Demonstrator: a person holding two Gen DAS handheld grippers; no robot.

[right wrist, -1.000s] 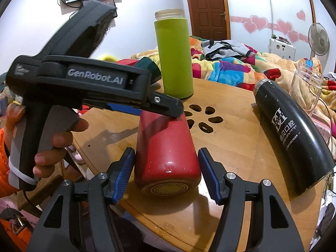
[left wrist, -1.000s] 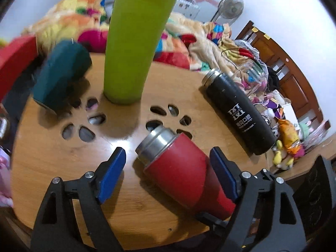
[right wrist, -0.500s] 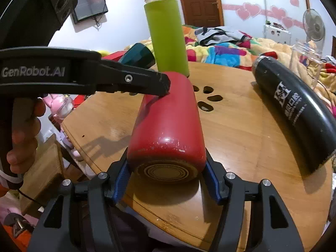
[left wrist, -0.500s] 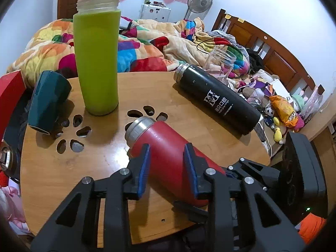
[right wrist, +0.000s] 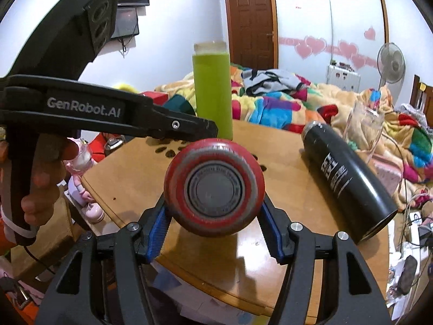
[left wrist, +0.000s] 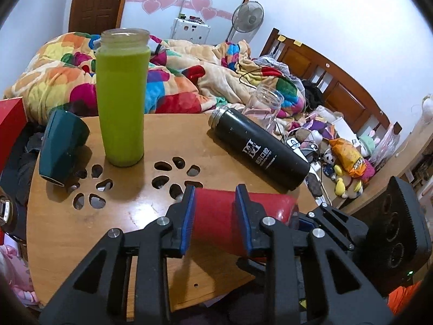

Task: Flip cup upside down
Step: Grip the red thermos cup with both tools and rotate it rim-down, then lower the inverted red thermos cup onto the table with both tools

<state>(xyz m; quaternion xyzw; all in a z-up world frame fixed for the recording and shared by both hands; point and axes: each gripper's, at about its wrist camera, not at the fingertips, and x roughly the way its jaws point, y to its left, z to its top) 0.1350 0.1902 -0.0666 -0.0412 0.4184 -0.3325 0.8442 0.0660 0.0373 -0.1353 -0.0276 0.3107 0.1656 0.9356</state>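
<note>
A red cup (left wrist: 216,216) with a steel rim lies on its side, held above the front of the round wooden table (left wrist: 81,230). My left gripper (left wrist: 215,199) is shut across its body near the mouth end, which is hidden. My right gripper (right wrist: 213,233) is shut on its base end; the grey round base (right wrist: 215,189) faces the right wrist camera. The left gripper also shows in the right wrist view (right wrist: 194,128), pressing on the cup from above.
A tall green bottle (left wrist: 121,100) stands at the table's back. A dark teal cup (left wrist: 62,149) lies on its side at left. A black flask (left wrist: 259,149) lies at right, a clear glass (left wrist: 265,108) behind it. Leaf-shaped holes (left wrist: 173,173) pierce the tabletop.
My left gripper closed on the red cup and my right gripper closed on its base. The cup has been lifted and tipped, its base now facing the right wrist camera.
</note>
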